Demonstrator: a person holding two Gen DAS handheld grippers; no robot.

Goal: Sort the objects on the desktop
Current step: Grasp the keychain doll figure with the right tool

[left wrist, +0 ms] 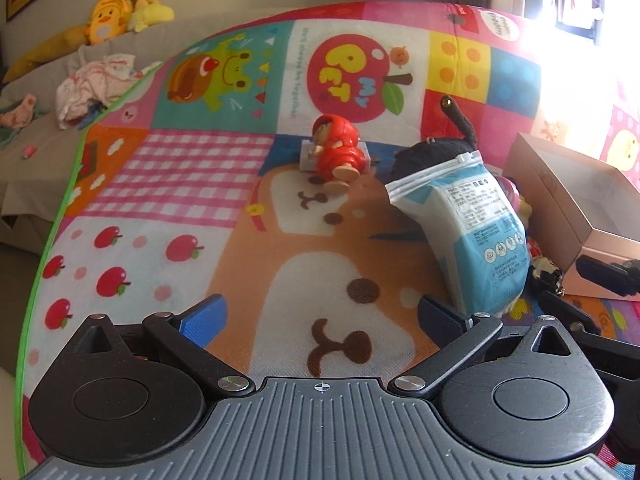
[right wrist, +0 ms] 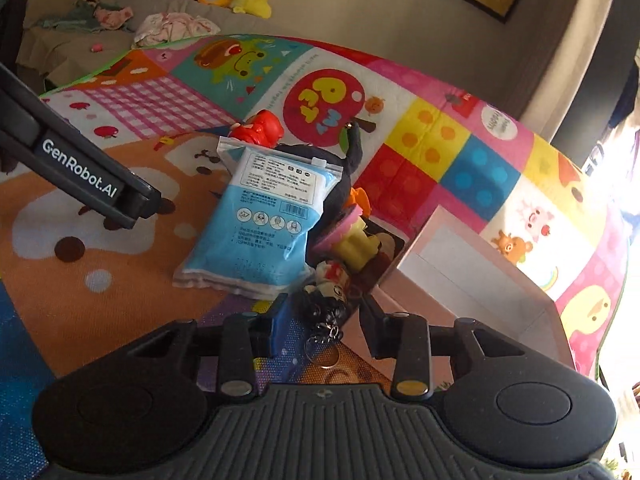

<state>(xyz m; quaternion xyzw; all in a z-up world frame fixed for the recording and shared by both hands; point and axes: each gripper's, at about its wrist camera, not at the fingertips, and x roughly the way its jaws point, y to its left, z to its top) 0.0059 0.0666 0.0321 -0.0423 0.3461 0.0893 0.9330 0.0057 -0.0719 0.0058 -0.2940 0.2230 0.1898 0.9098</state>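
Landmark: blue-and-white zip bag, lying on the colourful play mat and propped at its top end on a black plush toy.

Right wrist view: right gripper sits just below the bag's bottom edge. Its jaws are narrow, with a small doll keychain between them (dark hair, red-and-white body). The left blue finger looks to be against the doll; contact on the right finger is hard to tell, so a firm grip is unclear. Its key ring hangs down below the jaws. Right of the bag is a yellow-and-pink toy with an orange piece above it, touching the bag's edge. Further right of the bag stands an open pink box. Above the bag's zip end a red figure peeks out, mostly hidden. The other tool's black body crosses left of the bag.

Left wrist view: left gripper has its fingers wide apart with nothing between them, hovering over the mat, left of and below the bag. Here the red figure shows fully, lying against a small grey block, up and left of the bag. The plush toy's black strap with a gold tip shows only here. The doll is only a sliver right of the bag. Sofa with yellow plush toys lies far beyond the bag.
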